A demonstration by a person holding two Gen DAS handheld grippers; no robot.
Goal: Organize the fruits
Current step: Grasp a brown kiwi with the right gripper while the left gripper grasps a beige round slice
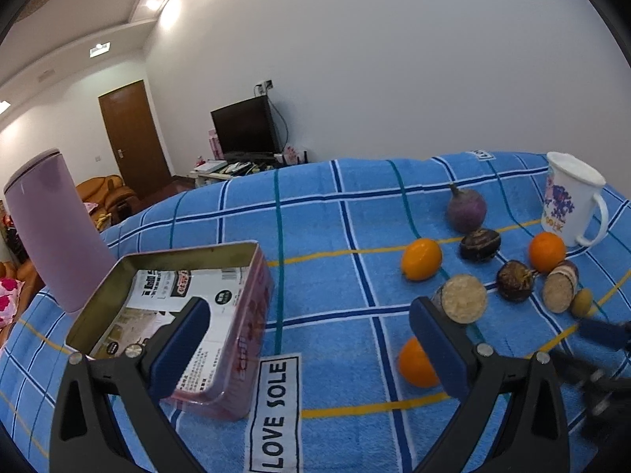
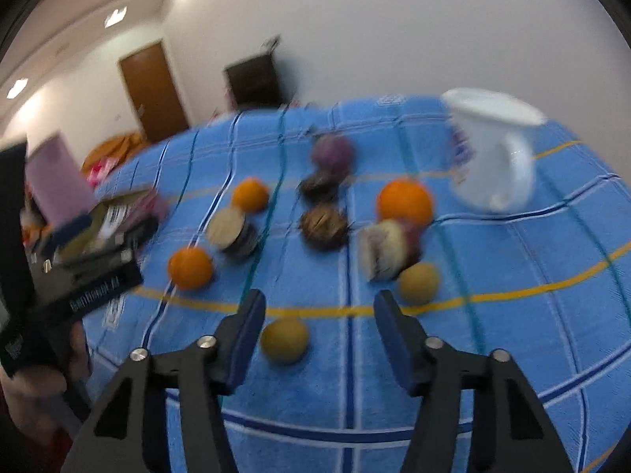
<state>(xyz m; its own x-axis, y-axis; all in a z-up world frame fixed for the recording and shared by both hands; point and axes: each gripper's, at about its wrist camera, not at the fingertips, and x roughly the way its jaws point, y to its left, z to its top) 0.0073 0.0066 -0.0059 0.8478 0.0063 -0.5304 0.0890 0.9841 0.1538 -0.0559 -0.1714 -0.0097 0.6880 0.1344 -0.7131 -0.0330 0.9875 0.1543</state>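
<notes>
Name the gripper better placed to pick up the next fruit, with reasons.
Right. The right gripper hangs open just above the yellow-green fruit, which lies between its fingers. The left gripper is open over the tin box, holding nothing.

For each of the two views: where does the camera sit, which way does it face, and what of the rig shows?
Left wrist: rides the left gripper, looking down over the blue cloth at the tin box; both fingers show.
Right wrist: rides the right gripper, angled down at a yellow-green fruit; its fingers show, and the left gripper at the left edge.
Shared: the white mug, the oranges, the purple cylinder.
</notes>
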